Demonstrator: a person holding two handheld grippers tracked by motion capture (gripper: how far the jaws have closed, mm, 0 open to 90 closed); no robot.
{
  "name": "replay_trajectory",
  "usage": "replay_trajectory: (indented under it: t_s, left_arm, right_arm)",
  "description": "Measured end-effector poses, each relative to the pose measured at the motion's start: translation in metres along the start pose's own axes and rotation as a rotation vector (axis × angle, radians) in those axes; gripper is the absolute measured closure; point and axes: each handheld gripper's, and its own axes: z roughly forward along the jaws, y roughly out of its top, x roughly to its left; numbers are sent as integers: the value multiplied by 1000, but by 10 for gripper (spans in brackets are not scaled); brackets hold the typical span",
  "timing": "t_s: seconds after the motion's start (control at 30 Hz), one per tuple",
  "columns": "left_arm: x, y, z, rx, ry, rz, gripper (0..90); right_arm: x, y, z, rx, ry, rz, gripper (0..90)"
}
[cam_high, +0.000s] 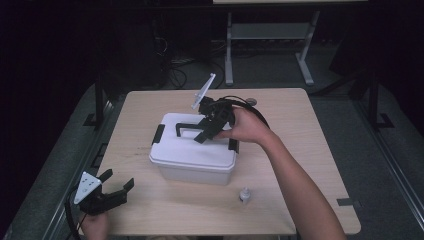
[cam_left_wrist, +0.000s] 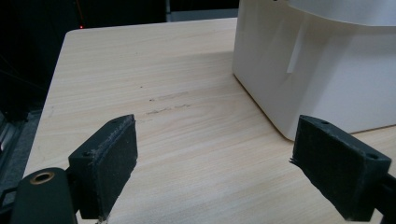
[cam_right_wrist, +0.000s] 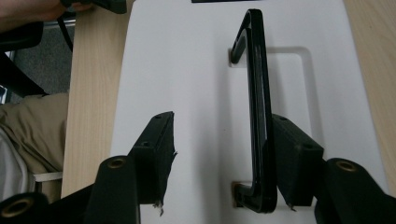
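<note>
Left tongs (cam_high: 116, 186): I hold them at the near left corner of the surface (cam_high: 150, 210), jaws wide apart with nothing between them. In the left gripper view they frame bare pale wood grain, with the box's near wall off to one side, well apart from the pads.

Small bottle (cam_high: 244, 194): a little white bottle stands upright near the near edge, just in front of the box's near right corner and apart from it.

Box (cam_high: 192, 172): a white plastic storage box sits about mid-surface. Its walls are milky and slightly see-through, its corners rounded, and it tapers a little toward the base.

Lid (cam_high: 175, 147): plain white and smooth, seated on the box, with a shallow rectangular recess in the middle. A black clip (cam_high: 158, 134) shows at its left end and another at the right end.

Handle (cam_right_wrist: 259, 116): a slim glossy black bail, pinned at both ends of the recess and lifted out of it, standing on edge above the lid.

Right tongs (cam_right_wrist: 219, 135): I hold them over the lid, reaching in from the right, jaws part-way apart and not clamped. In the right gripper view the handle runs just inside one pad (cam_right_wrist: 289, 154), close against it; whether it touches I cannot tell. The other pad stands clear over bare lid.

Far edge: a small round grey thing (cam_high: 251, 101) lies near the far right corner.
</note>
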Motion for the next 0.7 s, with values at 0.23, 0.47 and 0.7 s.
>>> replay_trajectory:
  t_s: [0.23,0.47,0.7]
  left_arm:
    - [1,0,0,-1,-3,-7,130]
    - [0,-1,0,2,-1,-2,130]
    - [0,-1,0,1,1,-3,130]
  right_arm:
    - [7,5,2,4,-41,-19,487]
    - [10,7,11,8,-66,-24,580]
    - [8,10,14,2,-76,-18,693]
